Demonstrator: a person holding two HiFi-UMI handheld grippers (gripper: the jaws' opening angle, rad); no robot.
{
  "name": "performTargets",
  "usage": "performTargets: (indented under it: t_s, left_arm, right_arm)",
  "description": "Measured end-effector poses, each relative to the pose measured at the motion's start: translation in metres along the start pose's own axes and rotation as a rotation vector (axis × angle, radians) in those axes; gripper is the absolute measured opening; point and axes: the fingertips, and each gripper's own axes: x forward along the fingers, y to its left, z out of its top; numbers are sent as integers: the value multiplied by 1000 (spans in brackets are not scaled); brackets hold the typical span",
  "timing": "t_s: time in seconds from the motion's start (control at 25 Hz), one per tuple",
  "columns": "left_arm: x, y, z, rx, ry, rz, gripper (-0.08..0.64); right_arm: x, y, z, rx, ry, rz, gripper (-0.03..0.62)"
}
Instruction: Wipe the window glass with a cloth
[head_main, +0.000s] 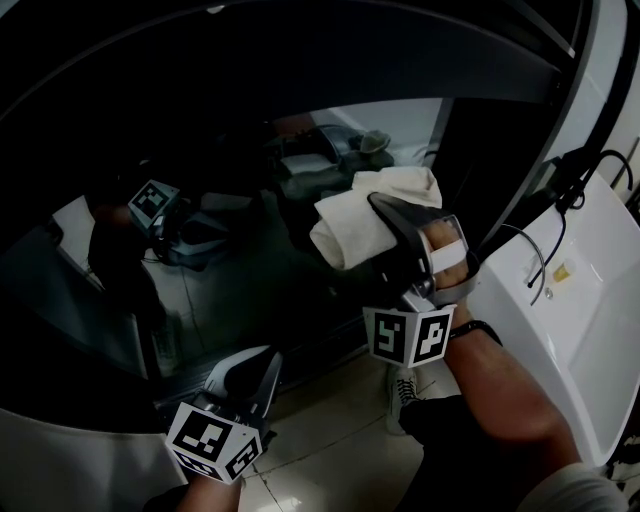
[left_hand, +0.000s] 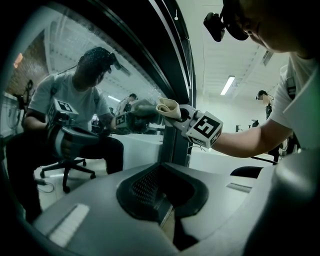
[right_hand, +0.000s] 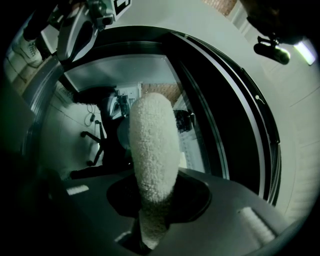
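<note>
Pinching a rolled-up white cloth is the right gripper. Its jaws are clamped on the roll's lower end, and the rest of the roll sticks out past the tips. In the head view the far end of the cloth sits against the window glass, approx mid-pane and toward the glass's right side. The left gripper view shows cloth and reflection meeting, so it looks like contact.

The right gripper's marker cube hangs on the near side of the glass, w/ the person's forearm trailing back from it.

The left gripper has its jaws pressed together w/ nothing between them. It's held back from the glass, lower than the cloth, nose pointing at the pane. Its own marker cube is nearest the camera.

The glass is dark and mirrors the person sitting on an office chair plus both grippers. A dark window frame runs along the right of the glass, and past that there's a white panel w/ a black cable looped on it. Below the glass there's a tiled floor and a white shoe.
</note>
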Motion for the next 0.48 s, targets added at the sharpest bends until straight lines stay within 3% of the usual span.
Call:
performTargets:
  t_s: [0.48]
  left_arm:
    - [1,-4,12,-3,26,-4,15]
  right_arm:
    - [-1,2,0,34,0,15,80]
